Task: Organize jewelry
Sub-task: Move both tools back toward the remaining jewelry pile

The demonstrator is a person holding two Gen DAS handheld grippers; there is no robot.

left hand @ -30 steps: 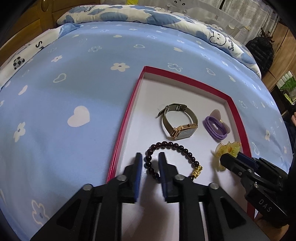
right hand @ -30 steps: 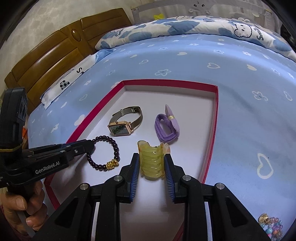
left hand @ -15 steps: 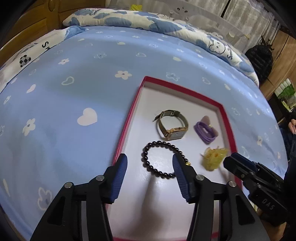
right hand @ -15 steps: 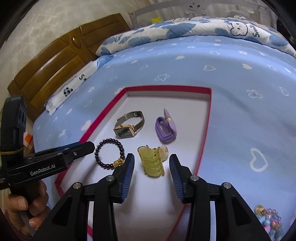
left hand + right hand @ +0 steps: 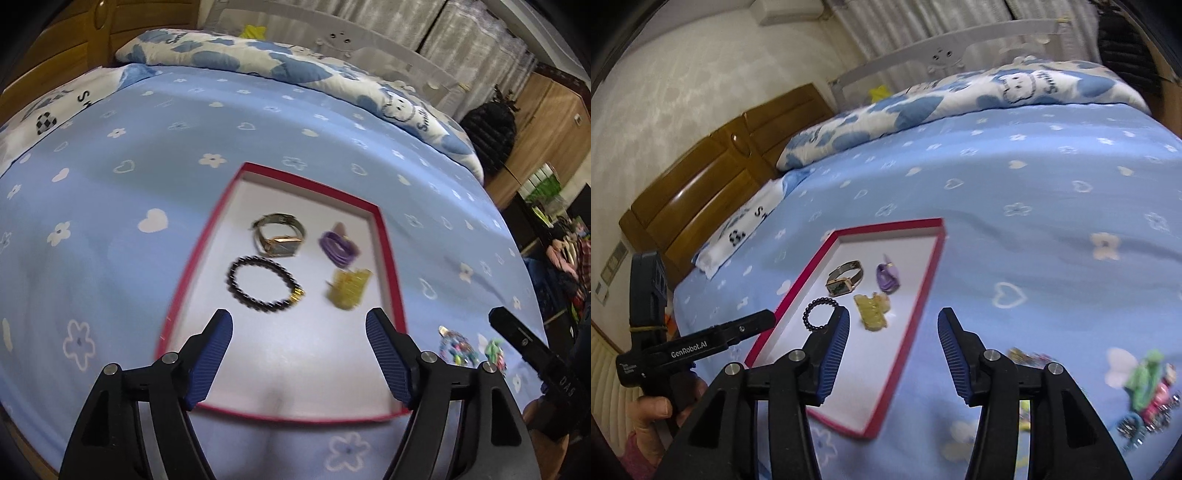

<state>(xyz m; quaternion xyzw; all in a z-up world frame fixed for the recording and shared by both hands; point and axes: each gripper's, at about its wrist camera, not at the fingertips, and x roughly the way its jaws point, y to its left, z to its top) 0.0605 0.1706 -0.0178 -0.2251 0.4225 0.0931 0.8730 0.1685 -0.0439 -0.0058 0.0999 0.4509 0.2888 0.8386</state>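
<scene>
We're in a home bedroom: a wide bed under a light blue sheet printed with white hearts and flowers, a rumpled cartoon quilt along the far side. There's the wooden headboard against a pale textured wall, a white bed rail in front of grey curtains, and wooden wardrobe doors at the right.
</scene>
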